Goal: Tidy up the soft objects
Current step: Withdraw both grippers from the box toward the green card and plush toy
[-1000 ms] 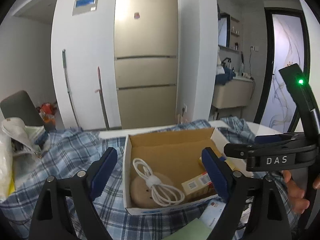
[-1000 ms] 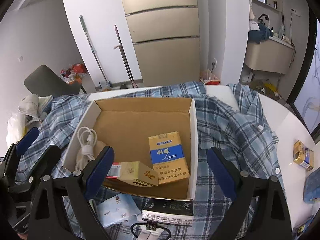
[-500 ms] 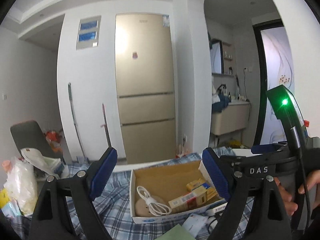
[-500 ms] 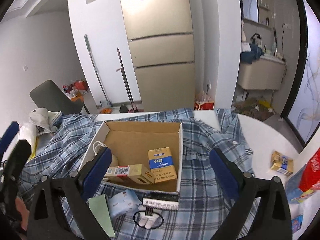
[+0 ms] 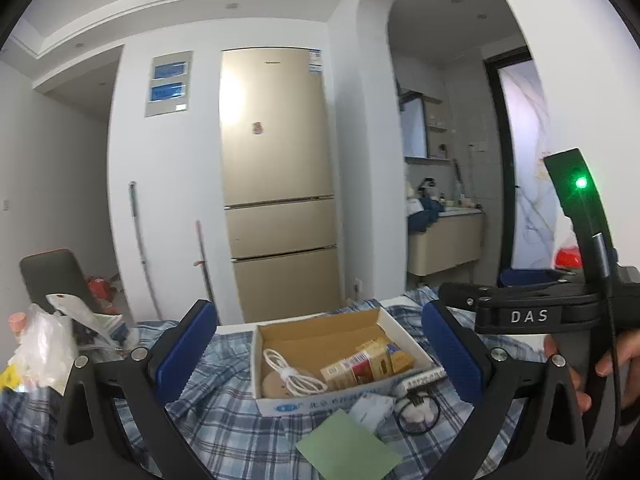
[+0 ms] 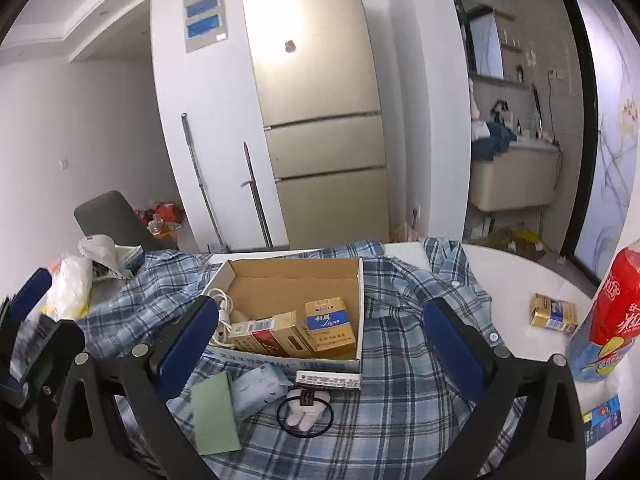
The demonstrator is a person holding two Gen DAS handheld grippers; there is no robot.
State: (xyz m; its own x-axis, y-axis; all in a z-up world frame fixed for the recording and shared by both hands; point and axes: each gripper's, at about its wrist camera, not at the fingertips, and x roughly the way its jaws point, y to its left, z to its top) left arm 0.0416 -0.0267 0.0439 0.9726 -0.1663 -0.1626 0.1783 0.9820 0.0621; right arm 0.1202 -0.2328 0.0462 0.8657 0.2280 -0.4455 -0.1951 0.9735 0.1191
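Blue-and-white plaid shirt (image 6: 404, 344), rumpled, buttons showing, spread over white table (image 6: 516, 264) beneath open cardboard box (image 6: 362, 300). Tissue pack (image 6: 258, 388) and black hair tie (image 6: 306, 410) lying on the cloth before the box. Left gripper (image 5: 320, 354) and right gripper (image 6: 320, 344) both just opened wide, nothing between the jaws.

**Two wrist views, one box**

We looked from the left wrist almost level across the table, the box (image 5: 332, 356) near and low in frame, the fridge (image 5: 280, 184) straight ahead. From the right wrist we looked more steeply down on the box (image 6: 292, 292) from close by. Both views shared the box, the plaid shirt (image 6: 404, 344) and the fridge.
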